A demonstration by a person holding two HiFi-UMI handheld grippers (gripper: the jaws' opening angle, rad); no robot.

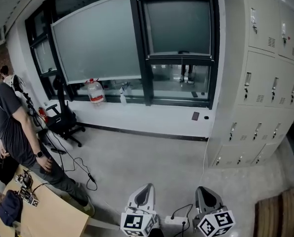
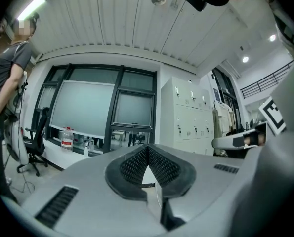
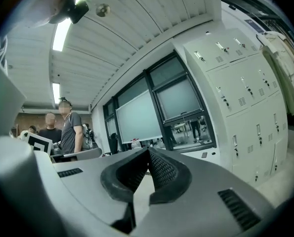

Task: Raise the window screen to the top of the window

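The window screen is a grey panel covering the upper part of the right-hand dark-framed window. Its bottom bar with a small pull sits about two thirds of the way down, with clear glass below. It also shows far ahead as the window screen and the window screen in the two gripper views. My left gripper and right gripper are at the bottom edge of the head view, well back from the window. Both are shut and empty, as the left gripper and right gripper views show.
Grey lockers fill the right wall. A person stands at the left by a wooden table and an office chair. A water bottle, spray bottle and phone sit on the sill. Cables and a power strip lie on the floor.
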